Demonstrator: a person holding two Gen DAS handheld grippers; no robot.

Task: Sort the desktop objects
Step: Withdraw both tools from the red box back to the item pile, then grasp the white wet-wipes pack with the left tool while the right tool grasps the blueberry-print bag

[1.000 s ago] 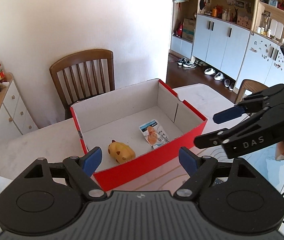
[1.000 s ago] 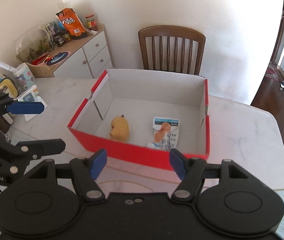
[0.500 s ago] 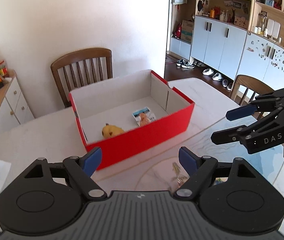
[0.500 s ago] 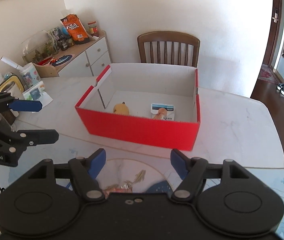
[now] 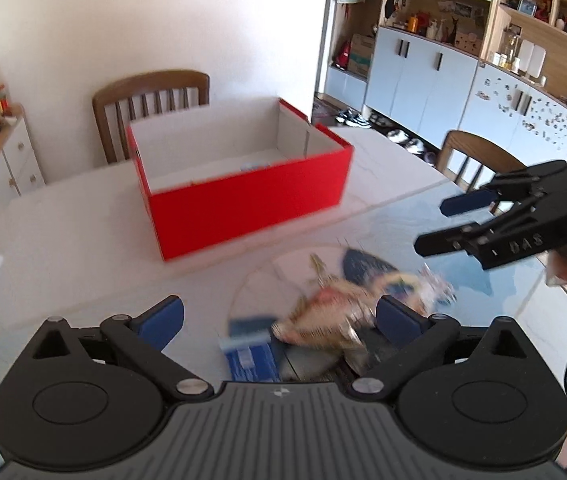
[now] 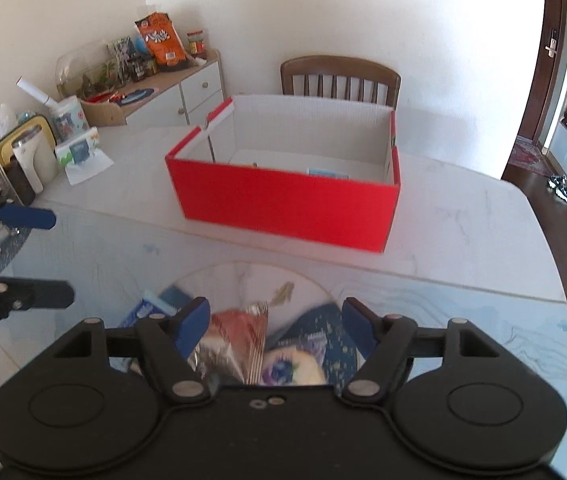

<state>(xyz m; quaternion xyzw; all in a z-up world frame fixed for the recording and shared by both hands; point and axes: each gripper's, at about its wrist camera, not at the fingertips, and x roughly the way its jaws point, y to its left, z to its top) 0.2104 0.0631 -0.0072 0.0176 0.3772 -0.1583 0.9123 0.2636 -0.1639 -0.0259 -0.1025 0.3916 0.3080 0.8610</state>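
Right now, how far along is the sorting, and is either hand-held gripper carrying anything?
Partly done: the red box already holds at least one packet, whose top edge shows over the wall. Nothing is in hand: the left hand-held gripper and right hand-held gripper are both open. Left to sort: the pile on the table, including a foil snack bag and a blue packet.

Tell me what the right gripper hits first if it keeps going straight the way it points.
Probably the foil snack packet lying between the open right gripper fingers; depth is blurry.
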